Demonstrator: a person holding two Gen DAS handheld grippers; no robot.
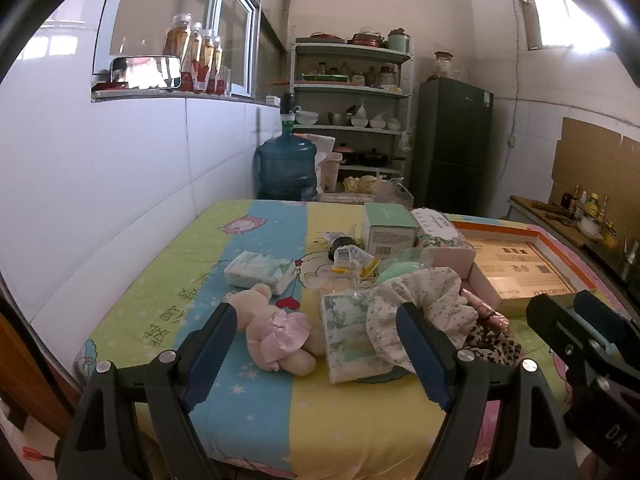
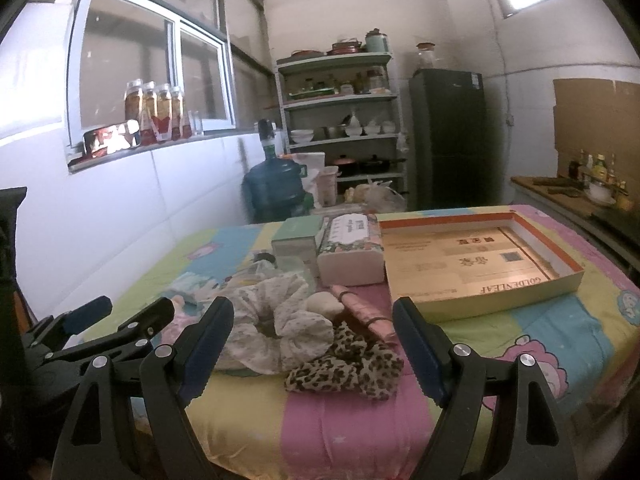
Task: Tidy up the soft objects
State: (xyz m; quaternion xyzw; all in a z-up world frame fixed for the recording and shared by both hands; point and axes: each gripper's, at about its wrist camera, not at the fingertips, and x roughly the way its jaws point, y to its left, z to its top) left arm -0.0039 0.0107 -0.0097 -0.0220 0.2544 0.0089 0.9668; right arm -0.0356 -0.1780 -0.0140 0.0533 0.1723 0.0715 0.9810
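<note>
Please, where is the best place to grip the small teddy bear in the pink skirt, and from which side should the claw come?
Probably the bear's torso, just above the pink skirt. It lies on its side with its head away from the open left claw, so come from above, the fingers across the narrow, soft body. The tissue pack lies close on the right, leaving little room there.

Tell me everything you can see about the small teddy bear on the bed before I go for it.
The teddy bear is a small, cream-coloured plush with a pink frilly skirt. It lies on its side on the striped cartoon bedspread, head toward the far end, legs toward the camera. It sits between the open left gripper's fingers in view, untouched. A tissue pack lies against its right side; another pack lies just beyond its head.
</note>
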